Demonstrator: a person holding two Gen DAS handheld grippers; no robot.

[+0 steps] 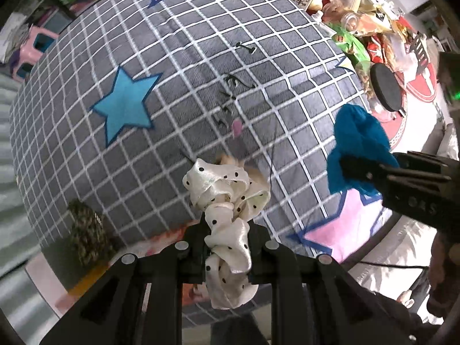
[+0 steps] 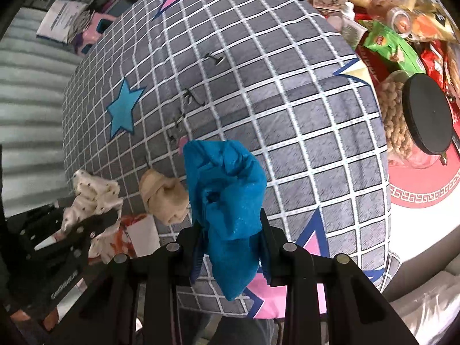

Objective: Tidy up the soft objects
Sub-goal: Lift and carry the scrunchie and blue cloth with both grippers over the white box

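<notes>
My left gripper (image 1: 227, 247) is shut on a white satin scrunchie with black dots (image 1: 227, 201) and holds it above a grey checked cushion with stars (image 1: 172, 66). My right gripper (image 2: 230, 244) is shut on a blue scrunchie (image 2: 227, 195) over the same cushion (image 2: 258, 86). The blue scrunchie also shows in the left wrist view (image 1: 356, 149) at the right, in the right gripper's fingers (image 1: 373, 172). A beige scrunchie (image 2: 164, 198) lies on the cushion between both grippers; a sliver of it shows behind the white one (image 1: 230, 159). The white scrunchie also shows in the right wrist view (image 2: 92, 198).
A jar of peanuts with a black lid (image 2: 417, 120) and a pile of snack packets (image 2: 394, 46) sit on the table right of the cushion. A red and white round mat (image 2: 425, 189) lies under them. A pink stool (image 1: 37, 43) stands far left.
</notes>
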